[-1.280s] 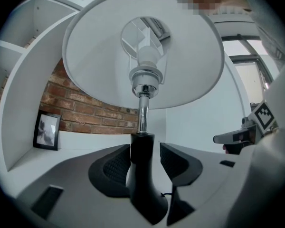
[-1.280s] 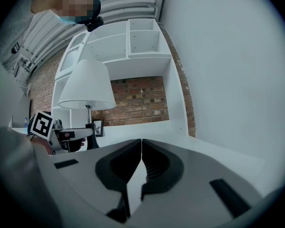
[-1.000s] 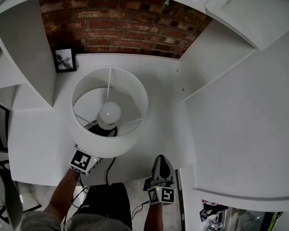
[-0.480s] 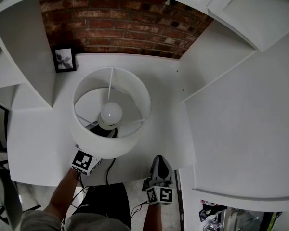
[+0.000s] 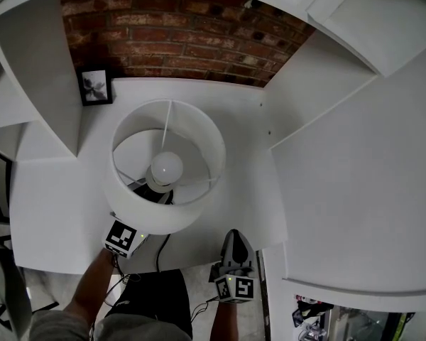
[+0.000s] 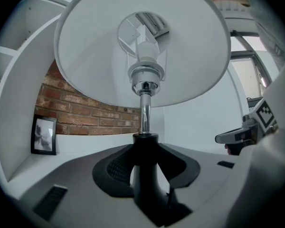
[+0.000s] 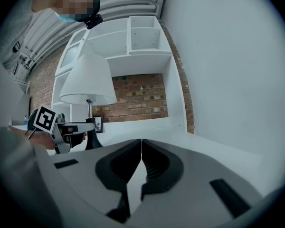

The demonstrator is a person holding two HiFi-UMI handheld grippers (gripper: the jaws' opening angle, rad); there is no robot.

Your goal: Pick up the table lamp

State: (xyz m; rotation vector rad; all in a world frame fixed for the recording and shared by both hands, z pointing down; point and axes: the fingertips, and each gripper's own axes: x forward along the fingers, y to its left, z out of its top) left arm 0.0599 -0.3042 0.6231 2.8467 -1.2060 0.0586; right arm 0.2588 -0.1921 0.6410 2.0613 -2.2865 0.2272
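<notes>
The table lamp (image 5: 199, 119) stands on the white shelf (image 5: 57, 212), its white drum shade seen from above with the bulb (image 5: 166, 167) inside. In the left gripper view its black base neck (image 6: 145, 175) sits between the jaws of my left gripper (image 6: 145, 148), under the chrome stem (image 6: 144, 113). The jaws are closing and the pads bear on the neck. In the head view only that gripper's marker cube (image 5: 124, 238) shows below the shade. My right gripper (image 5: 236, 251) hangs at the shelf's front edge, shut with nothing in it (image 7: 141, 148).
A small framed picture (image 5: 95, 86) leans at the back left by the brick wall (image 5: 177, 27). White side panels (image 5: 319, 84) close in the shelf at right and left. The lamp's cord (image 5: 160, 251) drops over the front edge.
The lamp shade has shifted a little right and toward the back wall in the head view. Both hands stay where they were.
</notes>
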